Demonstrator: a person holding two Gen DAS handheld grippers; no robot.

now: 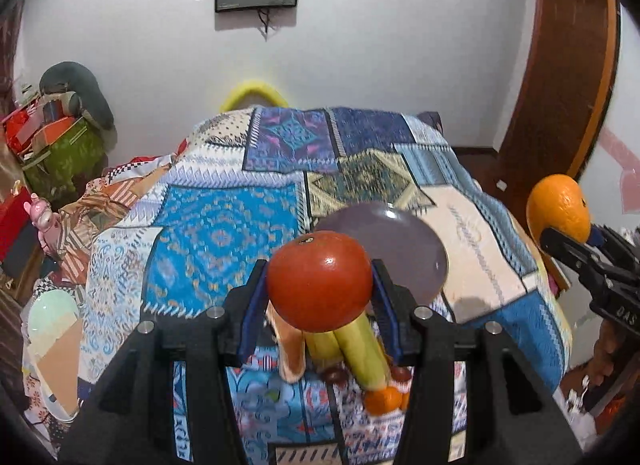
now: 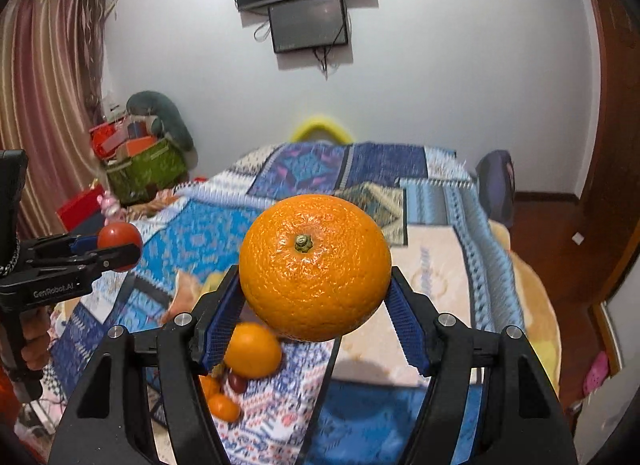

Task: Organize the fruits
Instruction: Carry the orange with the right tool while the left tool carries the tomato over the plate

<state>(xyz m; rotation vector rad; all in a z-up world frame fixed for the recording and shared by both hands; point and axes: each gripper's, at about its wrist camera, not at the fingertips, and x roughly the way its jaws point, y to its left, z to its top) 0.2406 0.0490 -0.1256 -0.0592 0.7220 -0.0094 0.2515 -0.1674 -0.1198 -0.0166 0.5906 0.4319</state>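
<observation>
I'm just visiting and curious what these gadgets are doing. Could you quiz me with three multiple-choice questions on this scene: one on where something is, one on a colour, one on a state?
1. Where is the grey plate?
A. on the bedspread
B. on the floor
C. on the wall

2. What colour is the fruit in the left gripper?
A. green
B. red
C. purple

3. What is the right gripper doing?
A. hanging empty
B. gripping an orange
C. pressing on the plate

Answers:
1 A, the plate lies on the patterned bedspread.
2 B, a red tomato sits between the blue pads.
3 B, the orange is pinched between its pads, clear of the bed.
</observation>
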